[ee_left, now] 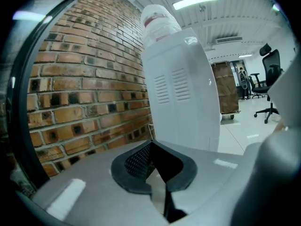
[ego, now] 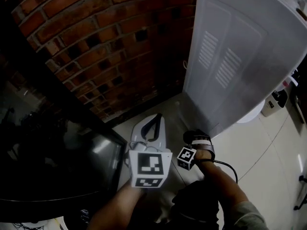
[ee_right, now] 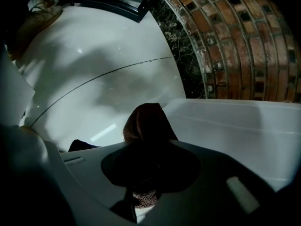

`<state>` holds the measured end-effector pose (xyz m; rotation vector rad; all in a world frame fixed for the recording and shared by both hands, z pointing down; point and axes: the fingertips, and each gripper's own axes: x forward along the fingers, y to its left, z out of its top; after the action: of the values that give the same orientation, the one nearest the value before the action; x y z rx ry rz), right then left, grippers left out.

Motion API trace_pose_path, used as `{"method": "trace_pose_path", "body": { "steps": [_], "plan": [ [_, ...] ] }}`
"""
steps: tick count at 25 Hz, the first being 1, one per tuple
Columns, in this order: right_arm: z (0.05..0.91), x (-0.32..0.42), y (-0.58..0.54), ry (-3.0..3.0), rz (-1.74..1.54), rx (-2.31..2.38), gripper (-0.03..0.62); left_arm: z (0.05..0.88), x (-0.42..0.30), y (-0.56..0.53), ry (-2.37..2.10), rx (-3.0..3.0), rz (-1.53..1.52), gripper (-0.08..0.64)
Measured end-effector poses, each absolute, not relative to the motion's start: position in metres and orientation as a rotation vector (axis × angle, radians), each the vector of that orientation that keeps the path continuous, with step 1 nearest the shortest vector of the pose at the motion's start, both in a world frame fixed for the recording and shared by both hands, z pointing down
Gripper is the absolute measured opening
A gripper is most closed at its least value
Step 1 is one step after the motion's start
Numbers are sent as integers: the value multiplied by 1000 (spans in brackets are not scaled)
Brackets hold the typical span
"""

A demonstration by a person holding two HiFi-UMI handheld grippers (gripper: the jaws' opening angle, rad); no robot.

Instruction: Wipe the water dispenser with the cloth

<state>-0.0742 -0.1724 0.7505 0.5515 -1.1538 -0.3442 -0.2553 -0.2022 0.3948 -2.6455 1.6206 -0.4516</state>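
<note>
The white water dispenser [ego: 240, 56] stands at the upper right of the head view with its vented back panel toward me; it also rises ahead in the left gripper view [ee_left: 181, 88], a bottle on top. My right gripper [ee_right: 148, 147] is shut on a dark brownish cloth [ee_right: 146, 119] that sticks out past its tips, low down next to the dispenser's white side [ee_right: 235, 126]. In the head view the right gripper [ego: 195, 138] sits just below the dispenser's lower corner. The left gripper [ego: 154, 122] hovers to its left, and its jaws [ee_left: 151, 147] meet at the tips with nothing between them.
A red brick wall [ego: 96, 42] runs behind and left of the dispenser. A dark glass-fronted cabinet [ego: 57, 162] fills the lower left. The floor is pale tile [ego: 268, 147]. Office chairs [ee_left: 268, 86] and a wooden crate [ee_left: 228, 93] stand far off.
</note>
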Motion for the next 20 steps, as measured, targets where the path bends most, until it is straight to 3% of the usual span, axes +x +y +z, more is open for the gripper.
{"method": "trace_pose_path", "body": {
  "steps": [8, 20],
  "plan": [
    [685, -121, -164, -1537, -233, 695, 106, 375, -253, -201, 1603, -2641, -384, 0],
    [335, -176, -164, -2204, -374, 1360, 112, 309, -283, -176, 1657, -2551, -203, 0]
  ]
}}
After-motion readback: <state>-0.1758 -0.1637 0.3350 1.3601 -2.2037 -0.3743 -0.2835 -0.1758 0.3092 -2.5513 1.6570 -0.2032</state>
